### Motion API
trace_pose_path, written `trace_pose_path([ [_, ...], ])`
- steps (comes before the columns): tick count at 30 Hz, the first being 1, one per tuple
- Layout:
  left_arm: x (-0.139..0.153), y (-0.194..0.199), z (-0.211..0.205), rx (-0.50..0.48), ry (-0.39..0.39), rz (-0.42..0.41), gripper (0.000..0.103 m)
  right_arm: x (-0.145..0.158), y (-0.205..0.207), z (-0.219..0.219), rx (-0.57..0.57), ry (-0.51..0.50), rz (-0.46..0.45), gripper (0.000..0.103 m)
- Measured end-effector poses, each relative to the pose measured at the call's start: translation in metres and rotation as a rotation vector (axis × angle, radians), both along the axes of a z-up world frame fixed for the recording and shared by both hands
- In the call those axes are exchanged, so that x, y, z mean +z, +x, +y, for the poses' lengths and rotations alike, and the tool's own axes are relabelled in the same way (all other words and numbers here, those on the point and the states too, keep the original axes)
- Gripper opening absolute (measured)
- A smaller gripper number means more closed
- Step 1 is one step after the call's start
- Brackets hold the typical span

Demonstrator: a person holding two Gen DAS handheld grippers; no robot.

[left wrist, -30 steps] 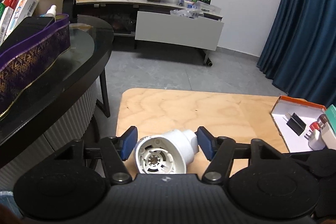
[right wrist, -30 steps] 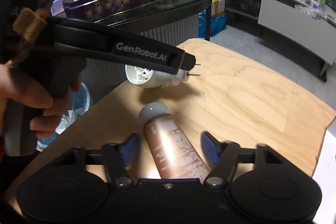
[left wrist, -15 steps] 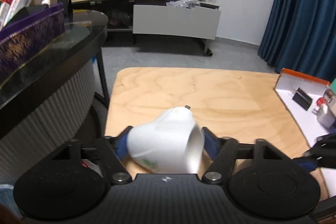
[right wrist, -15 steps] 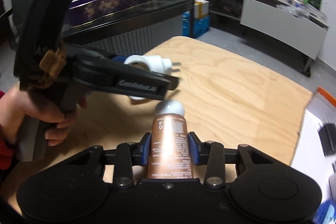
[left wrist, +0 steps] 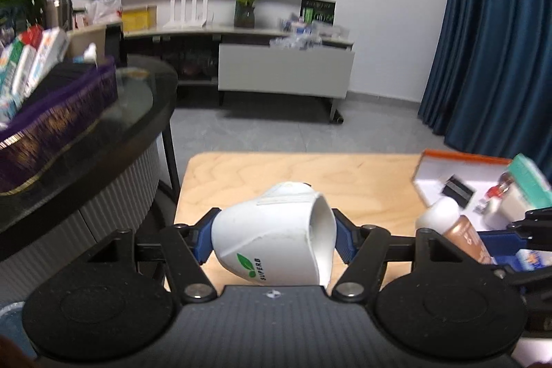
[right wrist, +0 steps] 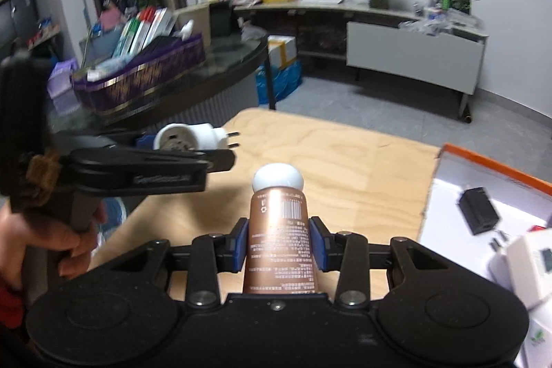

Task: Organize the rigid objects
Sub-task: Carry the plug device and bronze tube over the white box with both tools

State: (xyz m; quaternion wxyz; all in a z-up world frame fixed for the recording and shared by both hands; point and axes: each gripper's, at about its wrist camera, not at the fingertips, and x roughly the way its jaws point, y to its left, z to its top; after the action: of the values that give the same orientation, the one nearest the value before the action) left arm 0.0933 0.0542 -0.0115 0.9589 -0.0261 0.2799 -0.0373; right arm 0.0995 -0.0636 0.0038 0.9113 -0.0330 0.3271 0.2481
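Note:
My left gripper [left wrist: 272, 238] is shut on a white plug adapter [left wrist: 276, 247] with a green leaf logo, held above the wooden table [left wrist: 362, 181]. In the right wrist view the adapter [right wrist: 188, 137] shows its two prongs pointing right. My right gripper [right wrist: 281, 242] is shut on a copper tube with a white cap [right wrist: 279, 223], lifted off the table [right wrist: 345, 161]. The tube [left wrist: 455, 233] also shows at the right of the left wrist view. The white tray with an orange rim [right wrist: 483, 188] lies to the right.
The tray [left wrist: 448, 168] holds a black charger [right wrist: 477, 209], white boxes [right wrist: 524, 264] and small bottles [left wrist: 496, 192]. A dark round glass table [left wrist: 103, 133] with a purple box of packages [right wrist: 138, 75] stands left. A blue bin sits below on the floor.
Both grippers have risen with their objects. The right gripper went from open around the tube to shut on it and lifted it. The adapter turned in the left gripper.

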Motion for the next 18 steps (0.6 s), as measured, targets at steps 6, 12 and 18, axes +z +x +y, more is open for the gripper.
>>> trace_pose_path([
  [6,0.033,-0.040,-0.031,-0.007,0.001,-0.048,0.067,0.034,-0.036,-0.035,-0.077,0.039,-0.068,0.046],
  [12,0.054,-0.079,-0.073,-0.024,-0.014,-0.067,0.067,0.057,-0.075,-0.086,-0.195,0.060,-0.112,0.046],
  [18,0.062,-0.095,-0.119,-0.087,-0.052,-0.067,0.067,0.076,-0.109,-0.138,-0.330,0.058,-0.156,0.046],
])
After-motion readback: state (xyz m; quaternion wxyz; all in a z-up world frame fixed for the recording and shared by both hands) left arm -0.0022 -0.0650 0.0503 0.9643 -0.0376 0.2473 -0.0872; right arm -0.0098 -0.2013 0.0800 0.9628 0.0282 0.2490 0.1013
